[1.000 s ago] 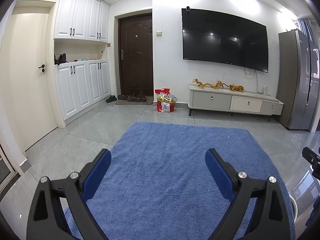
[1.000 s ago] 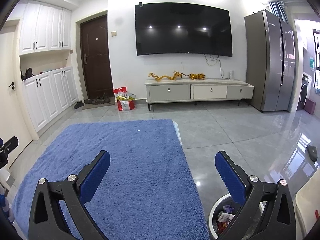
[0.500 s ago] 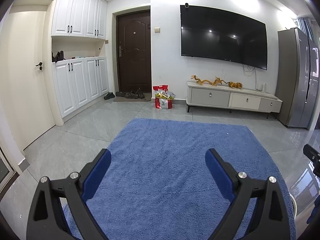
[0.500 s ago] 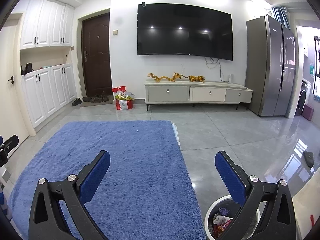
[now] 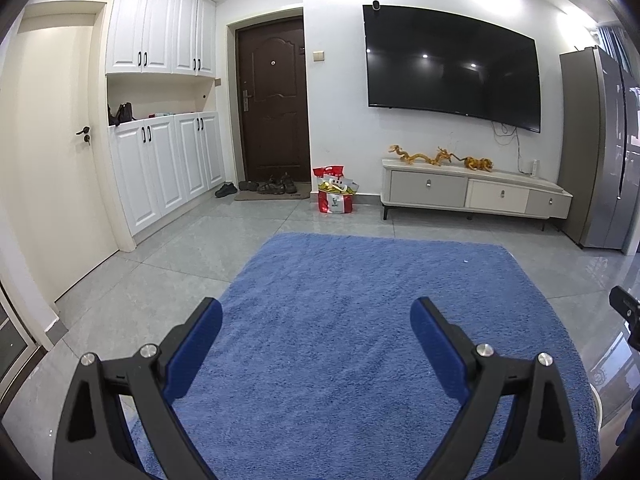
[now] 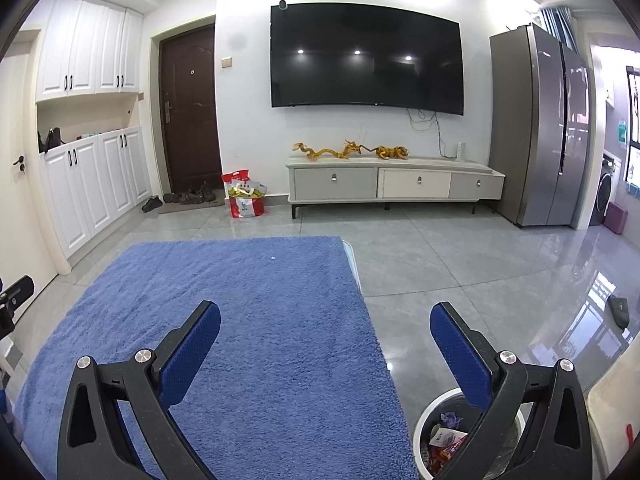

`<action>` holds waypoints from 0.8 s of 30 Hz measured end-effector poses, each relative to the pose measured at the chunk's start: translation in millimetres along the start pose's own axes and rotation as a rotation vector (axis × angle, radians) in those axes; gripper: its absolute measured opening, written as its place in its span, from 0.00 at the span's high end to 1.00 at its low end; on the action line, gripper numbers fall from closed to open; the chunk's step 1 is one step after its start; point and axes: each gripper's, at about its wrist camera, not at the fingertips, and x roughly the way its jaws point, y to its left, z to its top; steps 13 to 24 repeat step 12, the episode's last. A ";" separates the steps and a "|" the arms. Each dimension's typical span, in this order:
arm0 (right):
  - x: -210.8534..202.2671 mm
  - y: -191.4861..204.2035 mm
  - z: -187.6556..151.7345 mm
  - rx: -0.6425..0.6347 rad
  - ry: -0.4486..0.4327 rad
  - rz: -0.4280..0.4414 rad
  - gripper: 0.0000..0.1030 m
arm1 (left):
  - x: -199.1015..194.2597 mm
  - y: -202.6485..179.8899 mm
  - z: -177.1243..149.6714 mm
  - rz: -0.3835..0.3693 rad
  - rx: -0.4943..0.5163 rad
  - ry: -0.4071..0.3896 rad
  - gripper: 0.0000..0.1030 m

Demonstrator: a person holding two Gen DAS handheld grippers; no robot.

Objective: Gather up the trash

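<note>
- The left tool [image 5: 316, 312] hangs released over the blue rug [image 5: 360, 320], its blue-padded fingers spread wide with nothing between them.
- The right tool [image 6: 325, 316] is likewise spread wide and empty, its left finger over the rug and its right finger over the grey tiled floor [image 6: 460, 260].
- Under the right tool's right finger, just off the rug's right edge, stands a white trash bin [image 6: 430, 420]; crumpled wrappers [image 6: 444, 440] in red, white and purple lie inside it.
- A tiny white speck [image 6: 273, 258] lies on the rug near its far edge, well apart from the bin.
- Beyond the rug, a red and white bag [image 6: 245, 194] sits on the floor by the wall, between the dark door [image 6: 190, 108] and the low TV cabinet [image 6: 394, 182].
- Shoes [image 6: 188, 197] lie on a mat at the door.
- Golden dragon figures [image 6: 348, 151] rest on the cabinet, below a wall-mounted television [image 6: 366, 60].
- A steel fridge [image 6: 540, 128] stands at the right; white cupboards [image 6: 92, 128] line the left wall.
</note>
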 end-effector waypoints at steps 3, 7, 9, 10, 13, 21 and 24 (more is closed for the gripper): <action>1.4 2.9 -2.5 -0.013 0.007 0.001 0.00 | 2.1 1.5 0.5 0.001 -0.004 0.008 0.07; 4.2 3.7 -4.2 -0.020 0.014 0.000 0.00 | 7.2 0.1 1.0 -0.002 -0.005 0.021 0.07; 5.7 2.8 -4.3 -0.019 0.018 -0.002 0.00 | 9.5 0.3 0.9 -0.006 -0.006 0.026 0.07; 6.2 2.4 -4.1 -0.019 0.018 -0.003 0.00 | 10.9 -0.8 1.2 -0.009 -0.005 0.029 0.07; 7.7 2.2 -3.4 -0.017 0.020 -0.008 0.00 | 12.5 -2.6 1.3 -0.011 -0.004 0.031 0.07; 7.7 2.2 -3.4 -0.017 0.020 -0.008 0.00 | 12.5 -2.6 1.3 -0.011 -0.004 0.031 0.07; 7.7 2.2 -3.4 -0.017 0.020 -0.008 0.00 | 12.5 -2.6 1.3 -0.011 -0.004 0.031 0.07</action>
